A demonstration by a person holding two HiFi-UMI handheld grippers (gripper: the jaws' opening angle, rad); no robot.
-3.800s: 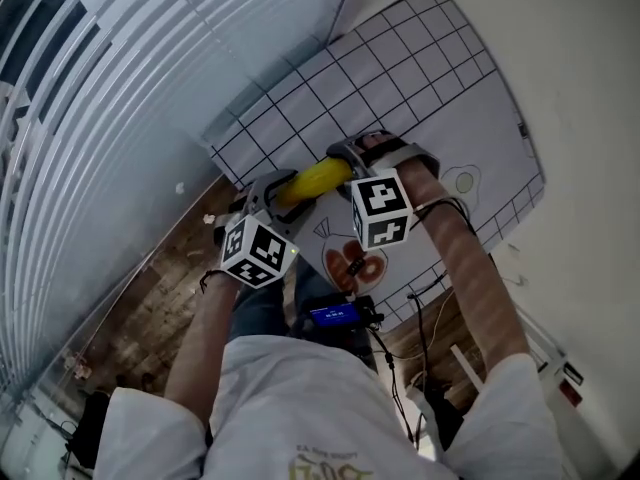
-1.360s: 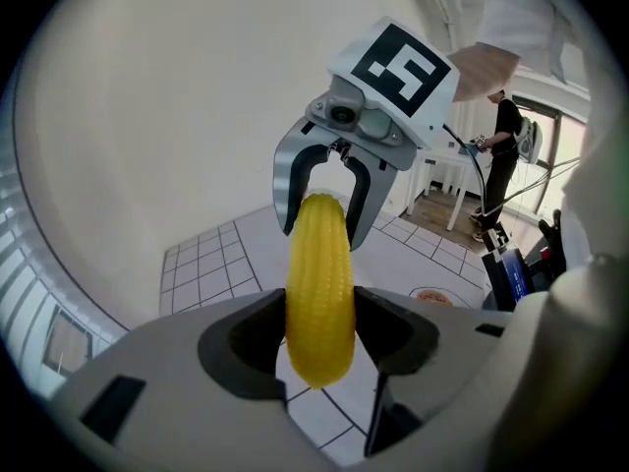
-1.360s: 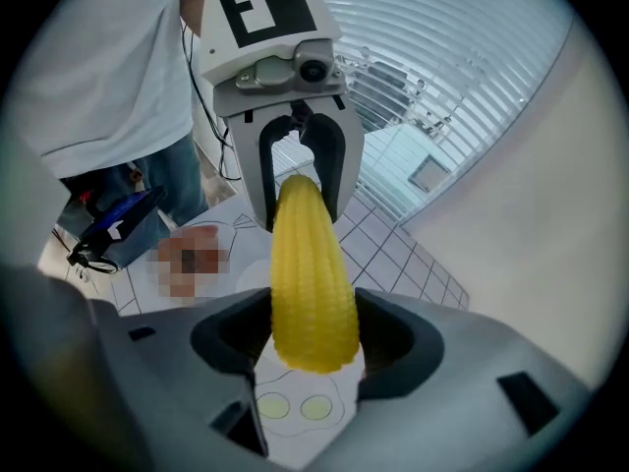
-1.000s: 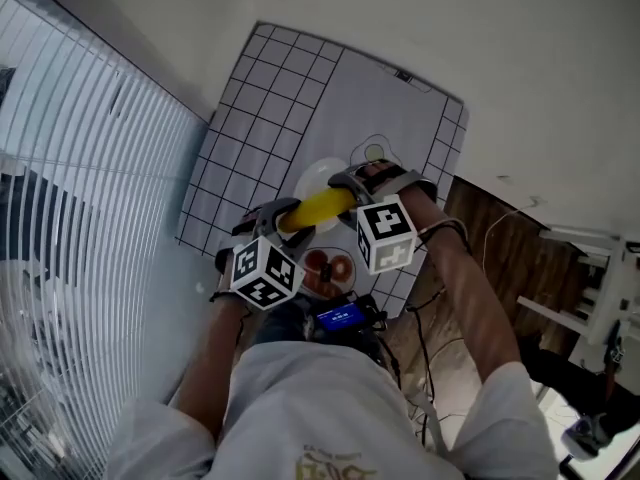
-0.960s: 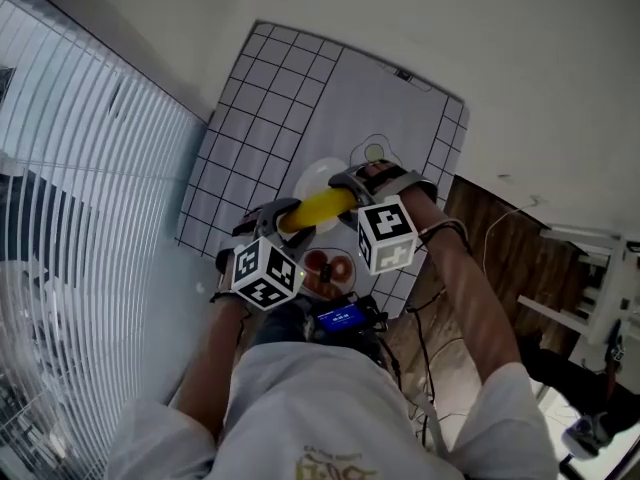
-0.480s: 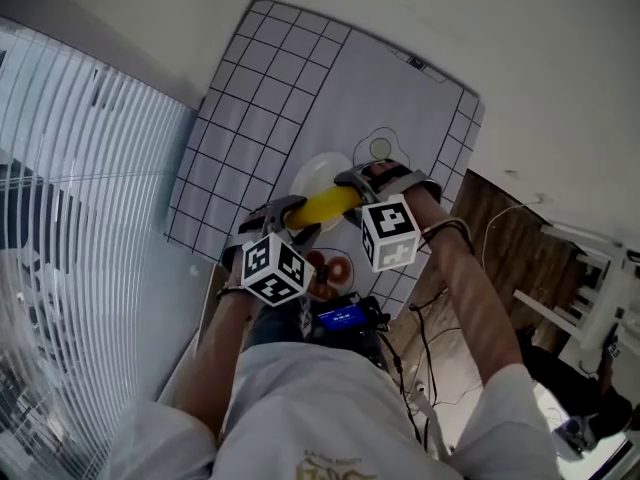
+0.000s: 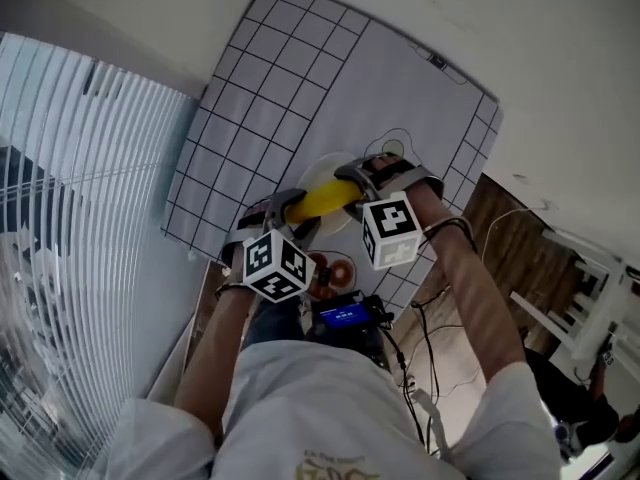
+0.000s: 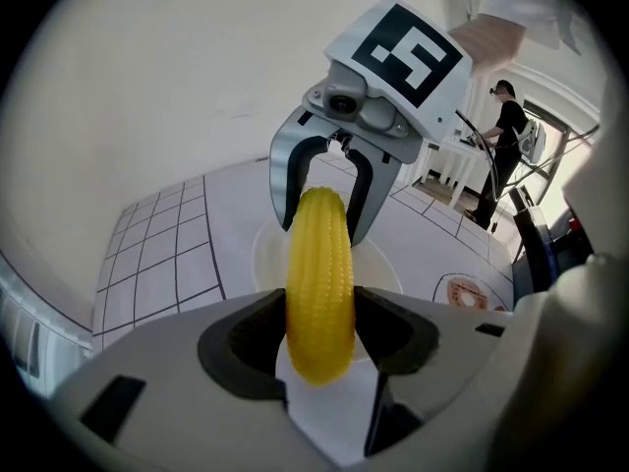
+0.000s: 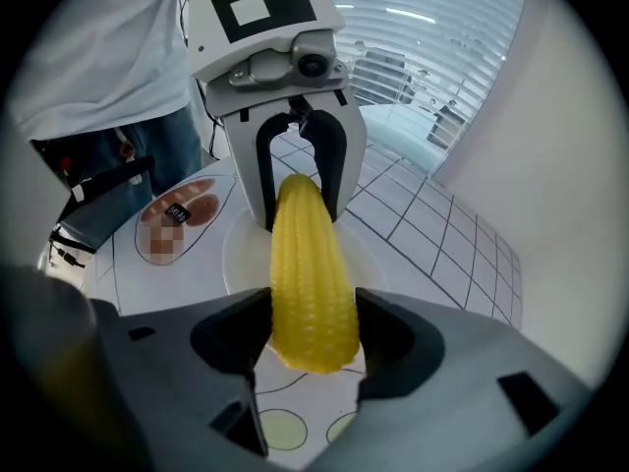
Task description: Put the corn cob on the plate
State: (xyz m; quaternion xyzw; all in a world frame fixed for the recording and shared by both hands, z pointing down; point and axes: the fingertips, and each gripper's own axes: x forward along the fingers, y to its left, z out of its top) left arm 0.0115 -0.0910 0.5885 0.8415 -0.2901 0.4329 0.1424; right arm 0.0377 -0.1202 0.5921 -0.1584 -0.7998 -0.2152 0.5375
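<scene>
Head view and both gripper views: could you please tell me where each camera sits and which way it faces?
Head view: on the person's head, facing steeply down at the mat; shows torso, forearms, left hand-held gripper, right hand-held gripper.
Left gripper view: on that hand-held gripper, facing along its jaws toward the right one.
Right gripper view: mirrored, facing the left one and the person's shirt.
Shared: corn cob clamped at both ends over the plate.

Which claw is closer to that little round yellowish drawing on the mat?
Right. The right gripper hangs just beside the round drawing, holding one end of the corn cob; the left gripper holds the other end, farther off.
</scene>
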